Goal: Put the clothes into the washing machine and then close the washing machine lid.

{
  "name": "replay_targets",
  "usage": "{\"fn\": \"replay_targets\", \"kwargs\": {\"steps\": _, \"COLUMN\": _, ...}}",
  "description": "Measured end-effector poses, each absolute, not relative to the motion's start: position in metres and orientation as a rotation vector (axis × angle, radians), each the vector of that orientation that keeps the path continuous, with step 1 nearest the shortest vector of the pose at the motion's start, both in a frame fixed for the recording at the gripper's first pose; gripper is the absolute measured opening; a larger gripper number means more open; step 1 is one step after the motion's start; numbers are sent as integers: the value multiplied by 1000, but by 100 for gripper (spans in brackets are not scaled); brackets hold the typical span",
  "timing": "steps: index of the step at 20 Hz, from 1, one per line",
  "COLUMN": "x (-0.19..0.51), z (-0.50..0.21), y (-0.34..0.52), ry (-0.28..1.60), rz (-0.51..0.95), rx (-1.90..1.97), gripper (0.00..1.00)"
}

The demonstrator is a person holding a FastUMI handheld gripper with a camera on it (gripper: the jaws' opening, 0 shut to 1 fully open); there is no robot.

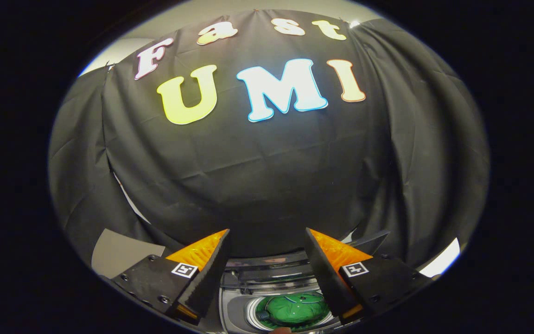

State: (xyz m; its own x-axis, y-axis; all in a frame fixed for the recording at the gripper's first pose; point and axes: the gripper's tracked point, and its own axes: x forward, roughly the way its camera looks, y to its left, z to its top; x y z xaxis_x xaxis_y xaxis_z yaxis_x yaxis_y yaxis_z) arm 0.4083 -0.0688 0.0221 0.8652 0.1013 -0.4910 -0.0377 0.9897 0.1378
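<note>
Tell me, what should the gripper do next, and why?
Probably reach for the lid and swing it down. The green clothes already lie inside the washer drum, seen between the fingers, and the gripper is open and holds nothing. The lid seems to stand raised behind.

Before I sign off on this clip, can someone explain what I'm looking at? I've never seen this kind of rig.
This is a handheld tool, not a robot arm: a person carries a two-finger gripper, and a fisheye camera riding on it looks forward along its two fingers, the wedges low in the picture. The fingers stand apart and hold nothing. Between and below them is a top-loading washing machine with its round drum open, and a green garment lies inside. Beyond the fingers hangs the booth's black cloth wall. Whether the machine's lid is the dark panel behind the right finger, I cannot tell.
</note>
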Motion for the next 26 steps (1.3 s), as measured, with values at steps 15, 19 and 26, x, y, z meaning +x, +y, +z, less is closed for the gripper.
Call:
{"fn": "replay_targets", "kwargs": {"steps": 15, "x": 447, "z": -28, "y": -67, "ry": 576, "rz": 57, "rx": 6, "gripper": 97}}
{"fn": "replay_targets", "kwargs": {"steps": 19, "x": 446, "z": -37, "y": -69, "ry": 590, "rz": 57, "rx": -24, "gripper": 97}}
{"fn": "replay_targets", "kwargs": {"steps": 26, "x": 450, "z": -48, "y": -77, "ry": 628, "rz": 24, "rx": -9, "gripper": 97}}
